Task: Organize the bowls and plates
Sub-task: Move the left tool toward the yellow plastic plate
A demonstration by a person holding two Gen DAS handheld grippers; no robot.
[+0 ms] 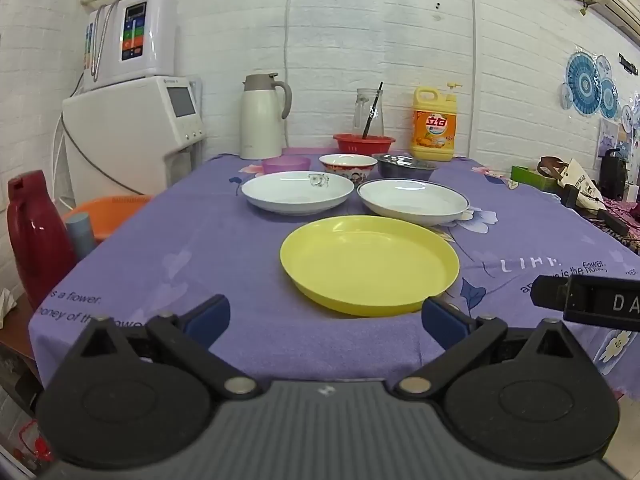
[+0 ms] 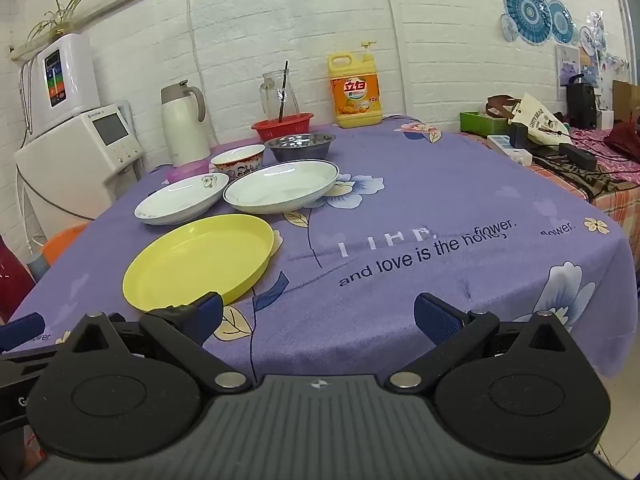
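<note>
A yellow plate (image 1: 370, 264) (image 2: 200, 260) lies near the front edge of the purple tablecloth. Behind it sit two white plates, one left (image 1: 298, 192) (image 2: 182, 198) and one right with a dark rim (image 1: 414, 200) (image 2: 282, 186). Further back stand a small purple bowl (image 1: 286, 165) (image 2: 188, 170), a patterned white bowl (image 1: 348, 166) (image 2: 239, 159) and a metal bowl (image 1: 404, 166) (image 2: 300, 146). My left gripper (image 1: 326, 318) is open and empty just in front of the yellow plate. My right gripper (image 2: 318, 316) is open and empty, to the right of the yellow plate.
At the table's back stand a white thermos jug (image 1: 260, 120), a red basket (image 1: 364, 144) with a glass jar, and a yellow detergent bottle (image 1: 434, 124). A water dispenser (image 1: 132, 136) and a red flask (image 1: 34, 236) stand left. A cluttered side table (image 2: 560, 148) is right.
</note>
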